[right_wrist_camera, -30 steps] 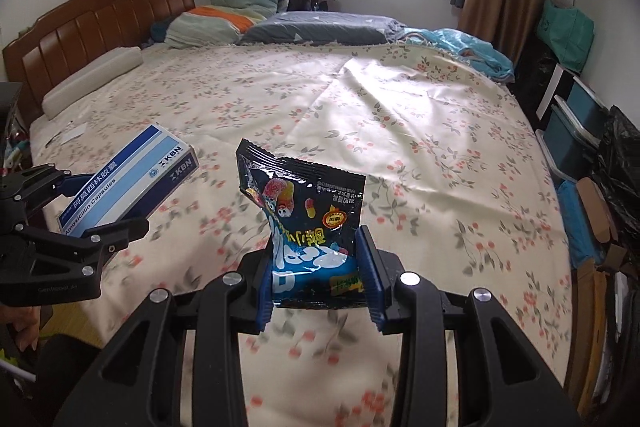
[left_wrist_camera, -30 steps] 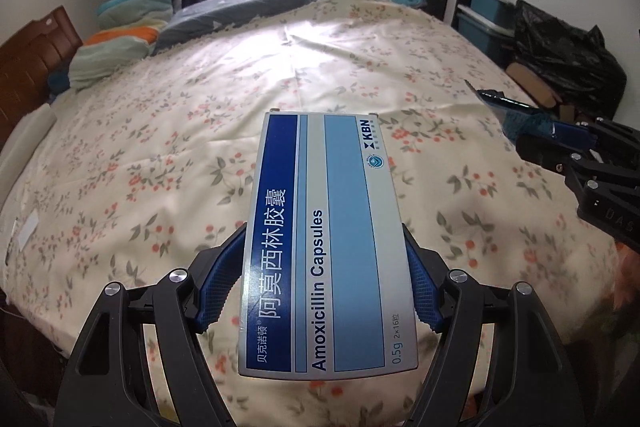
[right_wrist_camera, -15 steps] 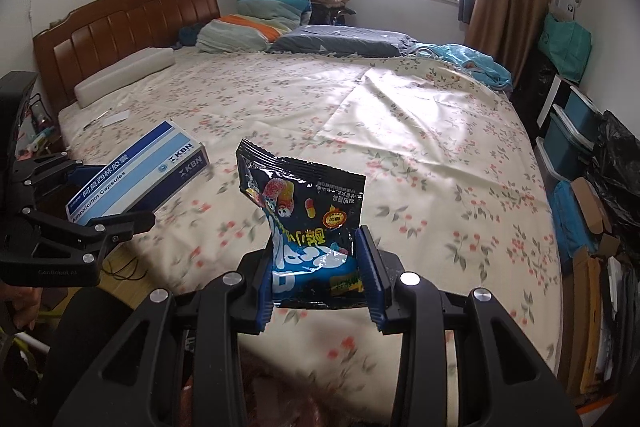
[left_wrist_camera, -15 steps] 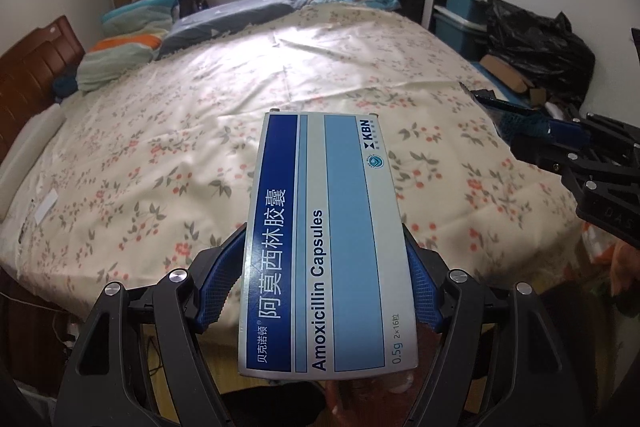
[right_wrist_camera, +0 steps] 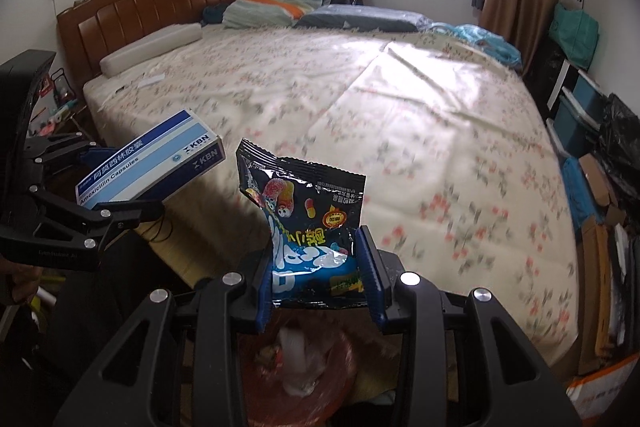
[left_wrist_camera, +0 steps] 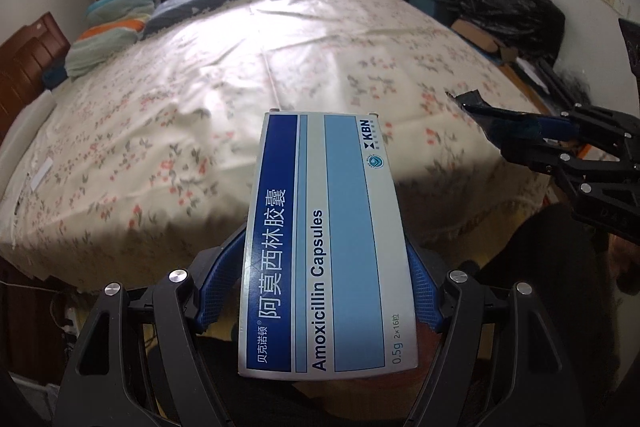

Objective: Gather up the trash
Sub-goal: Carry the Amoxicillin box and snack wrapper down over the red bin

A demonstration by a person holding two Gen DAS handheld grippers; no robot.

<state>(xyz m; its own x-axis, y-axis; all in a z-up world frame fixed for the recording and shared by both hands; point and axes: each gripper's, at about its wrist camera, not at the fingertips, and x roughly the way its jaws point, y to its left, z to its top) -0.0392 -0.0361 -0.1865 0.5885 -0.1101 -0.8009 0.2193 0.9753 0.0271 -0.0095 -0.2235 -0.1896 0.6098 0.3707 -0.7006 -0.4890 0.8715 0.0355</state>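
My left gripper [left_wrist_camera: 326, 283] is shut on a blue and white Amoxicillin capsule box [left_wrist_camera: 326, 239], held flat with its long side pointing away from me. The same medicine box [right_wrist_camera: 154, 163] shows at the left of the right wrist view. My right gripper [right_wrist_camera: 318, 277] is shut on a black candy wrapper [right_wrist_camera: 308, 223] that stands upright between the blue pads. Both grippers hang past the foot of the bed, side by side. Below the right gripper sits a reddish bin [right_wrist_camera: 304, 371] with white and coloured trash in it, partly hidden by the gripper.
The bed with a floral sheet [right_wrist_camera: 400, 131] fills the view ahead, pillows and a wooden headboard [right_wrist_camera: 148, 7] at its far end. Black bags, cardboard and storage boxes [right_wrist_camera: 600, 187] crowd the floor at the right. A nightstand with clutter [right_wrist_camera: 60, 103] stands at the left.
Both grippers have pulled back from over the bed to beyond its foot edge, each keeping its item. The bed looks farther away and the reddish bin has come into view below the right gripper.
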